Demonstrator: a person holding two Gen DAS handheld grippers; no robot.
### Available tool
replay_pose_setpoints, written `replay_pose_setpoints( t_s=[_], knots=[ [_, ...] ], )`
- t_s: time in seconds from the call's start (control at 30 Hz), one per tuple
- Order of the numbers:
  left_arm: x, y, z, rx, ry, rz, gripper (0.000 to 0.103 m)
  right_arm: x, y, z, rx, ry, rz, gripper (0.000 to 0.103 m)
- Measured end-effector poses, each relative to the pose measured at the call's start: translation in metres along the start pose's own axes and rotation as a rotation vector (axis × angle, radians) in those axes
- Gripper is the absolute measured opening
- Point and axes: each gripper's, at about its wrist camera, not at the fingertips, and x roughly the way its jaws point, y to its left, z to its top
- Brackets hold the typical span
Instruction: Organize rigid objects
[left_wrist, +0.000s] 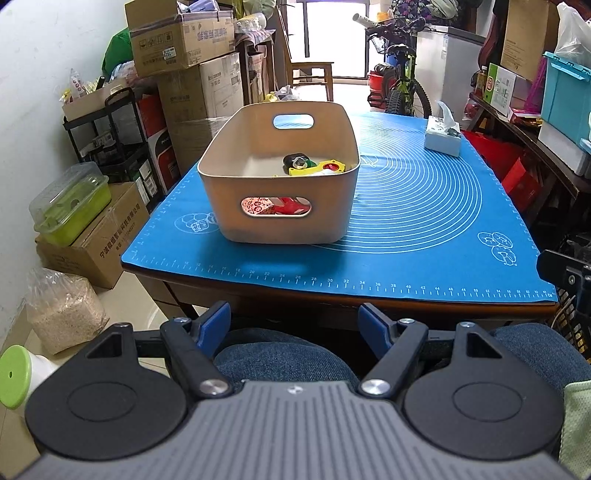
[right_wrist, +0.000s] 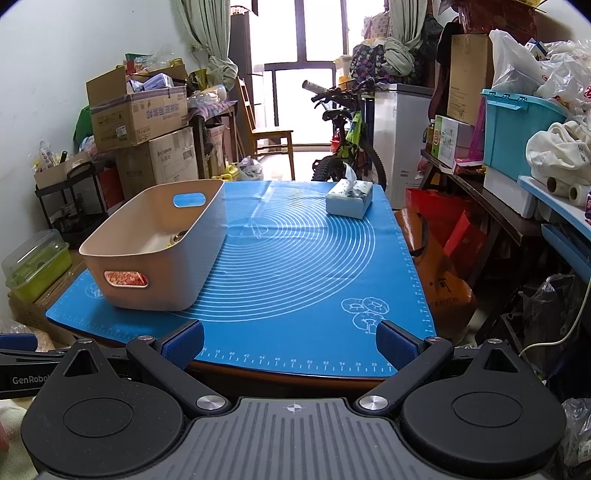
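A beige plastic bin (left_wrist: 284, 218) with handle cut-outs stands on the left part of the blue mat (left_wrist: 424, 206); it also shows in the right wrist view (right_wrist: 159, 273). Inside it lie several small rigid items, among them a yellow and red toy (left_wrist: 319, 168) and a black round object (left_wrist: 295, 160). My left gripper (left_wrist: 293, 325) is open and empty, held back from the table's near edge above the person's lap. My right gripper (right_wrist: 290, 343) is open and empty at the near edge of the mat (right_wrist: 314, 258).
A tissue box (left_wrist: 443, 136) sits at the mat's far right, also in the right wrist view (right_wrist: 349, 197). Cardboard boxes (left_wrist: 184, 37) and a black cart stand left of the table. Shelves with a blue crate (right_wrist: 517, 129) line the right. A bicycle (right_wrist: 347, 147) stands behind.
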Motion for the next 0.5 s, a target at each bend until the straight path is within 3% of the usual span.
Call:
replay_pose_setpoints(
  t_s=[0.5],
  knots=[
    [0.0, -0.0002, -0.0001, 0.0, -0.001, 0.001, 0.077, 0.0002, -0.001, -0.0003, 0.001, 0.0, 0.001, 0.099]
  ],
)
